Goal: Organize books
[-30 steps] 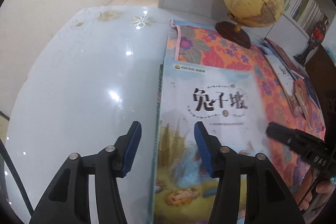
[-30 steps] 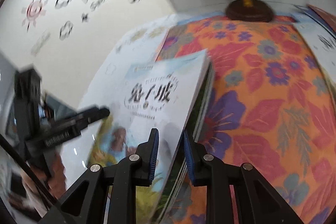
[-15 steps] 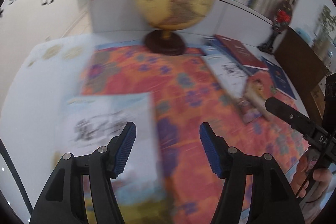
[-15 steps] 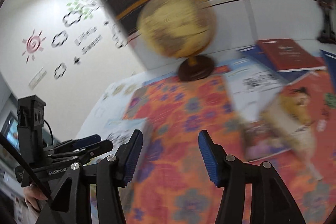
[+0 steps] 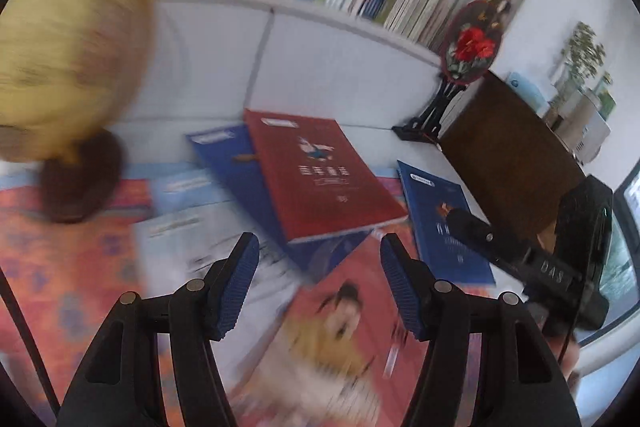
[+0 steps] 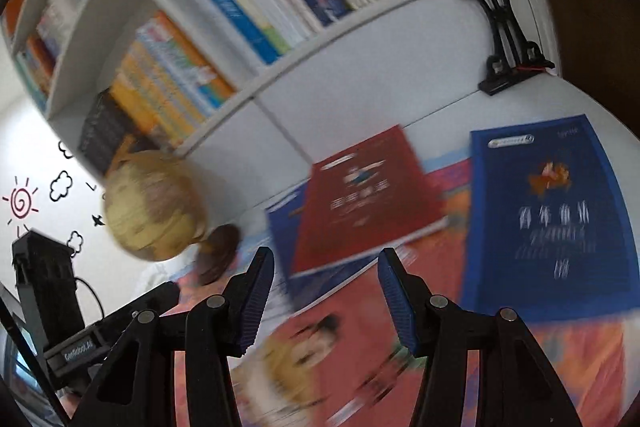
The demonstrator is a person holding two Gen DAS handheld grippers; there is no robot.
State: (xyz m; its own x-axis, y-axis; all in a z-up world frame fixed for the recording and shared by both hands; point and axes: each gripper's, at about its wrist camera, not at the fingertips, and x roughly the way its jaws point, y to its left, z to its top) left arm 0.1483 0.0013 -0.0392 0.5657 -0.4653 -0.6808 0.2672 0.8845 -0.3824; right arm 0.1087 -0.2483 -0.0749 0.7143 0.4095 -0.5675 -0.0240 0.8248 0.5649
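Both grippers have swung away from the picture book at the tabletop's bare end and now face the scattered books near the shelf. Their jaws widened on the way, within the last second, and nothing lies between them: the left gripper (image 5: 320, 283) and the right gripper (image 6: 326, 291) each stand apart and empty.

Along the tabletop's back edge runs a white shelf (image 5: 360, 39) packed with upright books. A yellow globe (image 6: 154, 205) on a dark foot stands on the flowered cloth (image 5: 60, 267) to the left, blurred in both views. At the back right corner an ornament (image 5: 472, 43) with red flowers stands on a black stand, beside a dark brown cabinet (image 5: 516, 163).

A red book (image 5: 320, 179) lies flat just ahead of both grippers, overlapping a blue book (image 5: 236, 167) beneath it. A second blue book (image 6: 552, 215) lies to the right, apart from the red one, partly hidden in the left view by the right gripper's body. A white book (image 5: 188, 239) lies left of the pile, blurred. Nearest, directly under the open jaws, lies an orange-red book (image 5: 360, 315) with a figure on its cover; whether any pad touches it cannot be told.
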